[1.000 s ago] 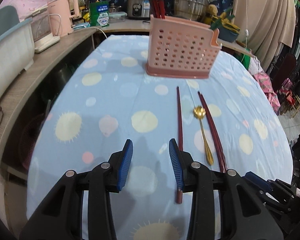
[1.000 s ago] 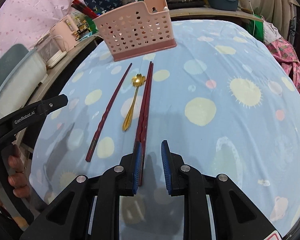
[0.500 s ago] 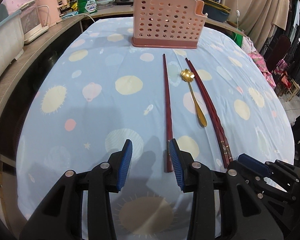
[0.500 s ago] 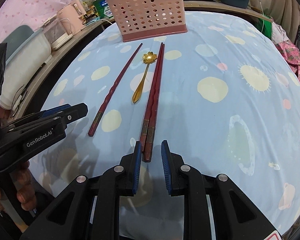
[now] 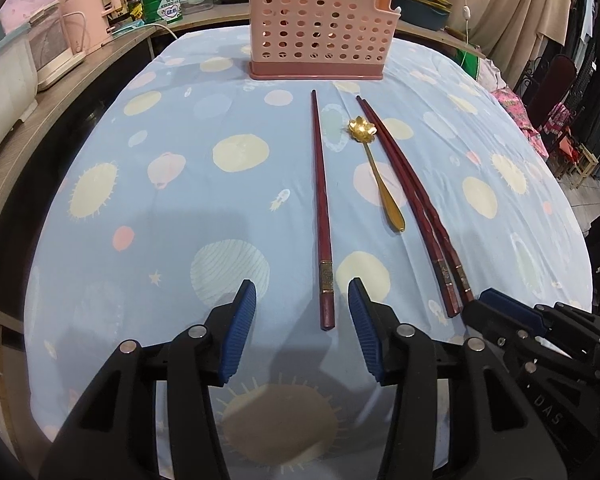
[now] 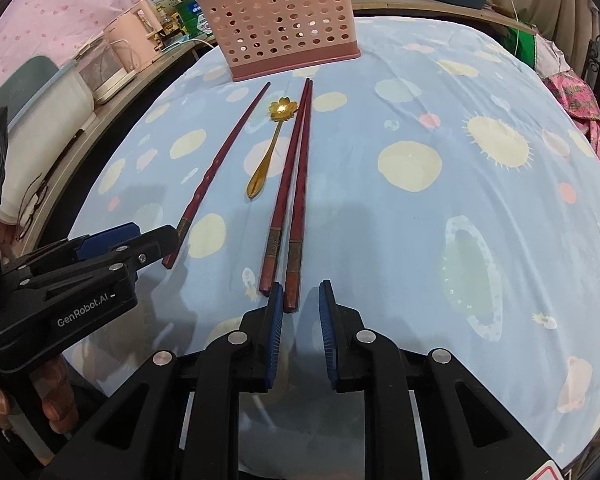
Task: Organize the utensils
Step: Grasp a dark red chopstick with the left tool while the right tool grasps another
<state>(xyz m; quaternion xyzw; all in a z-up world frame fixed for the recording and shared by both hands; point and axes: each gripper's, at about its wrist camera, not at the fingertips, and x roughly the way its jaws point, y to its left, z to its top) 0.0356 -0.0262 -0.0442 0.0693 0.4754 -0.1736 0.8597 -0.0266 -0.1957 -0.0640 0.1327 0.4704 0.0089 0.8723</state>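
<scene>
A pink perforated utensil holder [image 5: 320, 28] stands at the table's far side; it also shows in the right wrist view [image 6: 284, 28]. A single dark red chopstick [image 5: 322, 204] lies in front of it, its near end between the fingers of my open left gripper [image 5: 302, 312]. A gold flower-headed spoon [image 5: 376, 172] lies to its right. Two dark red chopsticks [image 6: 292, 184] lie side by side, their near ends just ahead of my right gripper [image 6: 298, 308], which is open narrowly and empty. The single chopstick [image 6: 220, 160] and spoon [image 6: 272, 148] show left of them.
The table wears a blue cloth with yellow and pink spots [image 5: 180, 184]. A wooden counter on the left holds a pink kettle [image 5: 86, 20] and a white appliance [image 6: 104, 76]. Pots and bowls stand behind the holder. Clothes and a chair are off the right edge [image 5: 560, 92].
Both grippers have drawn back toward the near edge. The single chopstick's end now lies between the left fingers. The pair's ends now lie just ahead of the right fingertips.
</scene>
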